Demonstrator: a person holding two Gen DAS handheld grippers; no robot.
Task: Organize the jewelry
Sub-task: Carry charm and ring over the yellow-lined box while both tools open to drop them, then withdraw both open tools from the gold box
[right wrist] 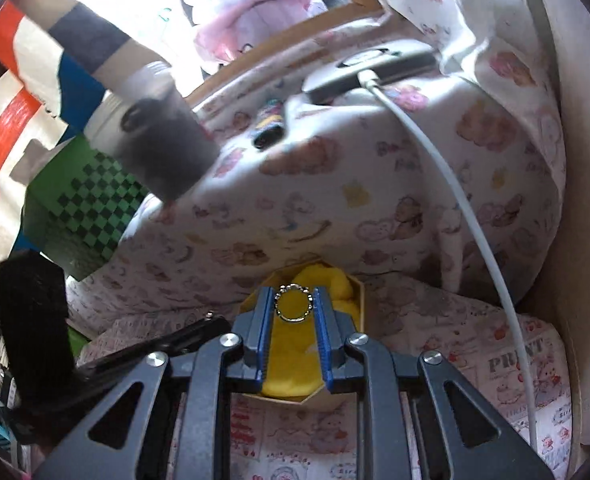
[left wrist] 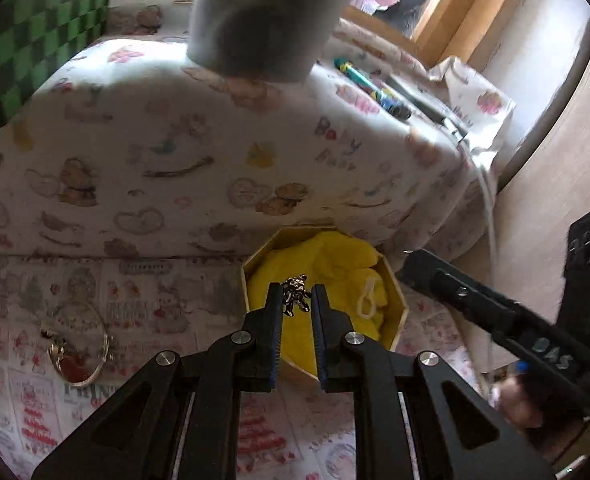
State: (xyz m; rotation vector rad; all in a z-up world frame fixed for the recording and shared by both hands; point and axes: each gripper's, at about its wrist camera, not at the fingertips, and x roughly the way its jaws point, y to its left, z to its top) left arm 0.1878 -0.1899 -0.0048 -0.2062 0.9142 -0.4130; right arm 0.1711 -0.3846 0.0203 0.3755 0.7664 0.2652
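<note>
An octagonal wooden box lined with yellow cloth sits on the printed sheet. My left gripper is shut on a small silver bear charm and holds it over the box. In the right wrist view my right gripper is shut on a beaded silver ring over the same box and its yellow cloth. The right gripper also shows in the left wrist view, to the right of the box. A gold bangle with a small trinket lies on the sheet at the left.
A pillow in a teddy-print cover lies behind the box. A colourful pen lies on it. A white cable runs over the pillow from a flat device. A grey cup stands above. A green checked bag is at the left.
</note>
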